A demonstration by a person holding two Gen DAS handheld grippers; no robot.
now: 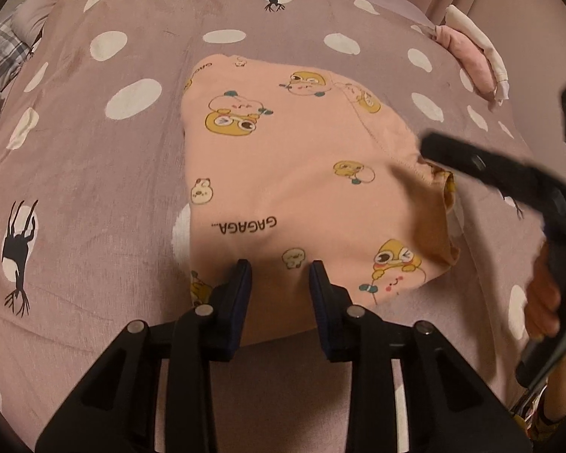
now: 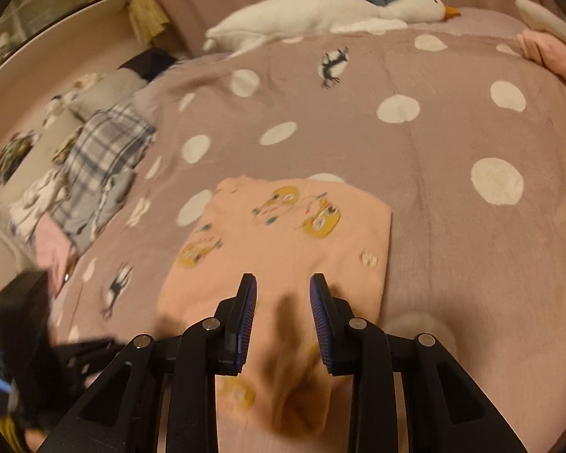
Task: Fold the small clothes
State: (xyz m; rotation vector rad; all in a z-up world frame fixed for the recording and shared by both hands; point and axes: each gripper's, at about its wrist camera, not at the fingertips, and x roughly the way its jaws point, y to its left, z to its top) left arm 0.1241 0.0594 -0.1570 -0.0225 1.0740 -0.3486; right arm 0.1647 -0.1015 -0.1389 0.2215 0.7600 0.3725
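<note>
Nearest, the left gripper (image 1: 281,264) stands over the near edge of the peach garment (image 1: 283,173), jaws parted a little with cloth showing in the gap — no pinch visible. The right gripper (image 2: 283,279) is likewise narrowly parted above the garment's right side, where the brown-lined opening lies; whether it nips any cloth I cannot tell, the view being blurred. The garment lies flat mid-bedspread (image 1: 94,151), seemingly folded once into a rough square, so a further fold probably remains. Further off, at the bed's far right edge, a folded pink and white pile (image 1: 471,56) suggests earlier pieces finished; unfolded plaid clothes (image 2: 101,151) wait along the left edge.
</note>
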